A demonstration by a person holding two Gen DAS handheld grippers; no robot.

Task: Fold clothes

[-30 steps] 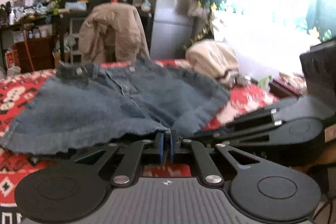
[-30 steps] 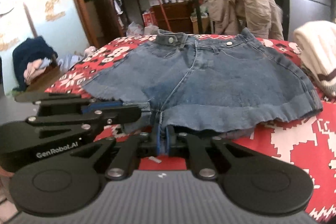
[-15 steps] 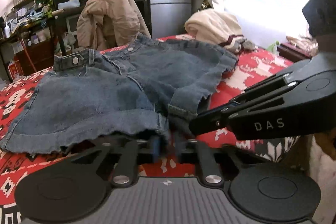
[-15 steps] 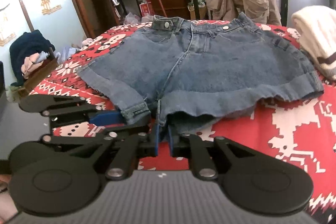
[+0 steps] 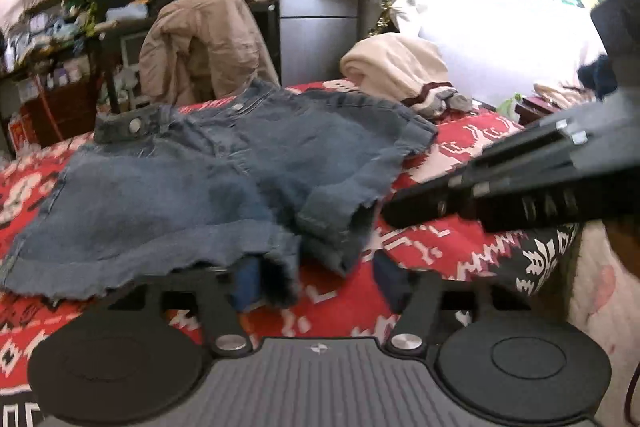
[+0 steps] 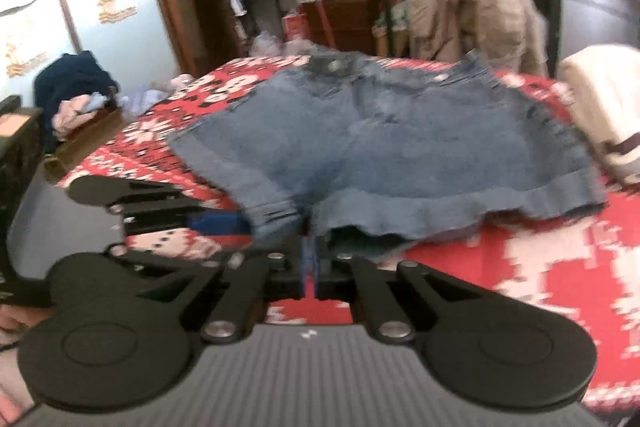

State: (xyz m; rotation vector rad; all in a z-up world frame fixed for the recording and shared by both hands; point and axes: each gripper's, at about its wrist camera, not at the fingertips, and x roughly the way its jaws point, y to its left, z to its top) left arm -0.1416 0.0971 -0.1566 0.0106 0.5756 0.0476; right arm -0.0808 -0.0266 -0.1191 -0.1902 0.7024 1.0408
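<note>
I see the denim shorts (image 5: 224, 183) spread flat on the red patterned blanket (image 5: 460, 251), waistband away from me and the frayed leg hems toward both cameras. My left gripper (image 5: 316, 283) is letting go: its jaws are opening, the blue pads (image 5: 246, 283) now stand wide apart, and the near hem droops over the left pad with nothing pinched between the two. My right gripper (image 6: 309, 259) is nearly closed, its pads clamped to a thin slit right at the hem by the crotch of the shorts; the denim edge seems caught in that slit, though the picture is blurred and I cannot be sure how much cloth is in it. In the right wrist view the left gripper's fingers lie just to the left of the shorts' rolled cuff. A cream sweater (image 5: 396, 67) sits on the blanket beyond the shorts, and a tan jacket (image 5: 204, 43) hangs over a chair behind the bed.
</note>
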